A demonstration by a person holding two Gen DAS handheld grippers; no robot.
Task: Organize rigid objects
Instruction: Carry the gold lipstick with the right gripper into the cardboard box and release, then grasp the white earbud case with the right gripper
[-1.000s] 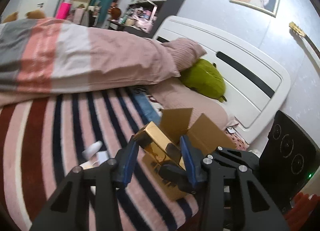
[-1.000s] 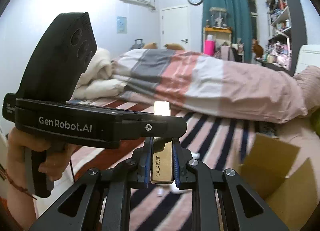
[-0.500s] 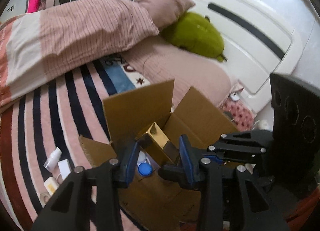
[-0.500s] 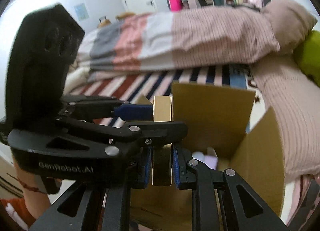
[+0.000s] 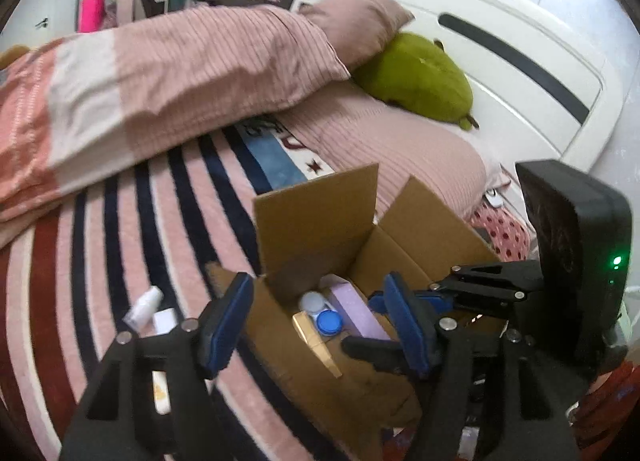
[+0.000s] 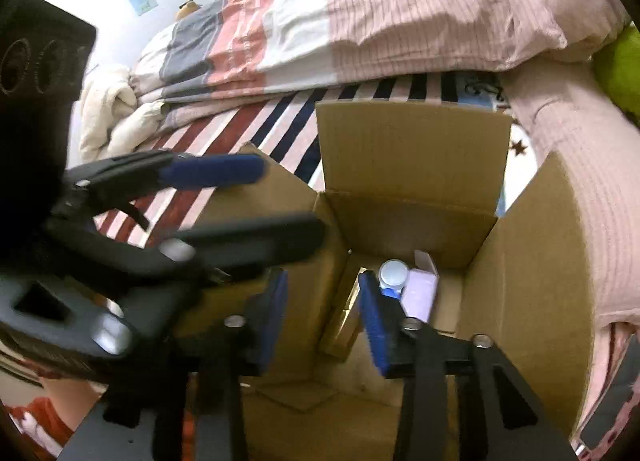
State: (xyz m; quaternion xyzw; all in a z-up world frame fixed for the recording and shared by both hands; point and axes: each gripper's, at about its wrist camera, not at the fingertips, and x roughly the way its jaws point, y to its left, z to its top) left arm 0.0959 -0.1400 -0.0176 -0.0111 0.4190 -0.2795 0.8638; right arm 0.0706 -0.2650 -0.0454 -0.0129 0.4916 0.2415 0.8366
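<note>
Bedroom, striped bedspread, open cardboard box near us.
We see left gripper and right gripper just opened, both empty; gold box lies inside, left of the purple box.

**Even indoor light, fisheye warp, motion blur at left of right view**

Both views evenly lit, soft room light, source not seen. Black vignette at corners; straight edges bow near the rims. Cardboard box interior shadowed, contents dim. Left gripper smeared by motion blur in right wrist view. Left wrist view sharper, mild softness on the duvet. Green LED glows on the right gripper's housing.
</note>
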